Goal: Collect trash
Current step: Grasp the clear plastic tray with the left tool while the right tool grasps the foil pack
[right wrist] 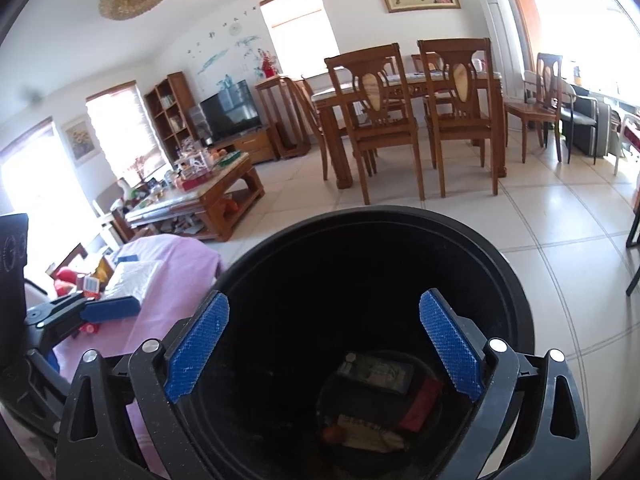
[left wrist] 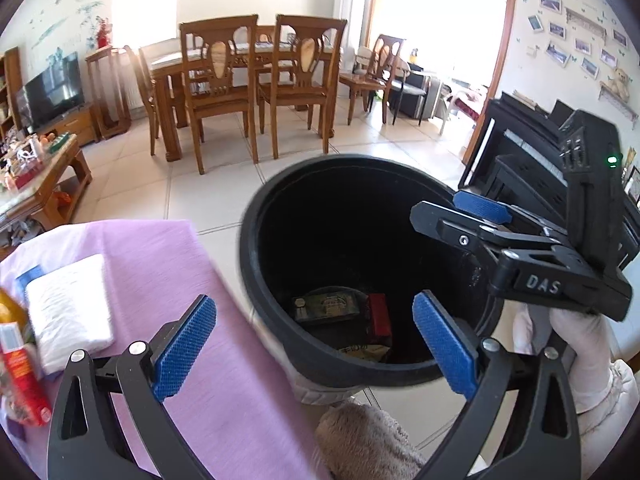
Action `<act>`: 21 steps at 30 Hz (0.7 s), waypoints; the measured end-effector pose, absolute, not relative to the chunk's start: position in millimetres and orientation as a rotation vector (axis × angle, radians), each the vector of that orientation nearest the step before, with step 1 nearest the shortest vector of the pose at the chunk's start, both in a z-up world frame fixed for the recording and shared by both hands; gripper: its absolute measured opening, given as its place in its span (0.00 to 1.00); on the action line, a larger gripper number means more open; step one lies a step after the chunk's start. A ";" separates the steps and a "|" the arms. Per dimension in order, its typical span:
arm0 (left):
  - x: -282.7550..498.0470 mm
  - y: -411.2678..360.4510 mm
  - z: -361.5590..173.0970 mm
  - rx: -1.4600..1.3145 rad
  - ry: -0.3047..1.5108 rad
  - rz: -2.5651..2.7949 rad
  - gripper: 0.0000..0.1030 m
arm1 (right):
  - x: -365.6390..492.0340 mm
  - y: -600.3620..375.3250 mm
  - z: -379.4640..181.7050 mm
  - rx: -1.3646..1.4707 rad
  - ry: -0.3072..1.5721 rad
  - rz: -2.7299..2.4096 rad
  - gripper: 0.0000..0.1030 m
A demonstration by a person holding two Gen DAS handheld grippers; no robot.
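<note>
Both hand-held grippers empty, jaws wide apart. Right hand-held gripper [right wrist: 324, 344] sits over the mouth of the black trash bin [left wrist: 256, 216], nothing between the pads. Left hand-held gripper [left wrist: 316, 344] straddles the bin's near rim, one pad over the bin, the other over the pink-covered surface [left wrist: 168, 264].

In the bin bottom: dark green pack [right wrist: 376, 372], red wrapper [right wrist: 420, 400], paper scrap [right wrist: 368, 436]. So those drops look done.

Trash left, I'd say: red-and-white box [left wrist: 20, 380] w/ other small clutter at the surface's left edge, just beside a white tissue pack [left wrist: 68, 304], which may not be trash.

Next step imo: left goes for the red box. Approach w/ jaws kept wide, close across the narrow faces, lift clear of the tissue pack before swinging to the bin. Release only when fully inside the rim; bin stands tight against the surface's right edge, easy to clip.
</note>
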State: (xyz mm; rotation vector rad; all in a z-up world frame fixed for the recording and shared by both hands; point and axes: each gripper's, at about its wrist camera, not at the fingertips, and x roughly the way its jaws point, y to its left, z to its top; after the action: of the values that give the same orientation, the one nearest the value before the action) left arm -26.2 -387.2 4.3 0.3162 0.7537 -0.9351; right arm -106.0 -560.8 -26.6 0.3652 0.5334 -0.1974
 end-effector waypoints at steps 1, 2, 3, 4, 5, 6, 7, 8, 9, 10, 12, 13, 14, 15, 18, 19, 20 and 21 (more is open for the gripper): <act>-26.2 -379.3 6.7 0.310 0.748 -0.926 0.95 | -103.6 -558.2 -24.0 0.362 0.531 -0.192 0.95; -25.9 -369.2 10.1 0.304 0.738 -0.913 0.95 | -100.0 -553.5 -21.8 0.359 0.531 -0.180 0.95; -25.5 -361.9 12.9 0.301 0.730 -0.904 0.95 | -96.2 -547.8 -19.5 0.356 0.533 -0.167 0.95; -25.1 -349.5 15.7 0.298 0.716 -0.888 0.95 | -93.9 -543.1 -17.6 0.351 0.534 -0.157 0.95; -24.5 -339.6 18.1 0.295 0.704 -0.874 0.95 | -90.3 -535.7 -15.2 0.344 0.535 -0.142 0.95; -22.6 -326.6 20.4 0.292 0.697 -0.853 0.95 | -87.0 -528.3 -12.6 0.337 0.535 -0.125 0.95; -21.8 -317.8 21.5 0.289 0.693 -0.842 0.95 | -82.3 -519.7 -10.2 0.327 0.536 -0.108 0.95; -20.2 -306.9 22.7 0.286 0.691 -0.828 0.95 | -77.9 -512.0 -8.4 0.317 0.537 -0.095 0.95; -19.0 -296.9 23.4 0.283 0.691 -0.814 0.95 | -73.1 -504.2 -6.4 0.308 0.539 -0.081 0.95; -17.1 -284.2 24.2 0.280 0.689 -0.793 0.95 | -68.6 -496.4 -4.9 0.301 0.541 -0.065 0.95; -12.5 -262.4 25.4 0.272 0.687 -0.761 0.95 | -57.5 -479.5 -2.2 0.289 0.545 -0.032 0.95; -10.0 -249.3 25.5 0.266 0.689 -0.745 0.95 | -51.4 -471.4 -1.2 0.283 0.550 -0.016 0.95; -7.1 -235.3 25.5 0.260 0.688 -0.723 0.95 | -45.4 -462.3 -0.6 0.275 0.554 0.000 0.95; -3.9 -223.6 25.8 0.256 0.686 -0.701 0.95 | -39.3 -453.5 0.1 0.269 0.557 0.015 0.95; 6.1 -183.6 24.2 0.221 0.688 -0.625 0.95 | -22.2 -425.1 -2.3 0.251 0.578 0.062 0.95; 10.0 -169.4 21.5 0.207 0.696 -0.595 0.95 | -14.8 -415.5 -3.3 0.245 0.589 0.079 0.95; 13.9 -157.6 18.4 0.200 0.706 -0.573 0.95 | -7.4 -407.6 -3.1 0.239 0.596 0.092 0.95; 16.4 -146.9 15.2 0.199 0.713 -0.550 0.95 | 0.7 -397.8 -3.1 0.232 0.603 0.106 0.95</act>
State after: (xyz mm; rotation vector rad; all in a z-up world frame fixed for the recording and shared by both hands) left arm 16.4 -146.9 15.2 0.1986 0.7129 -0.5503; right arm 0.7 -397.8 -3.1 0.2316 0.6027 0.1062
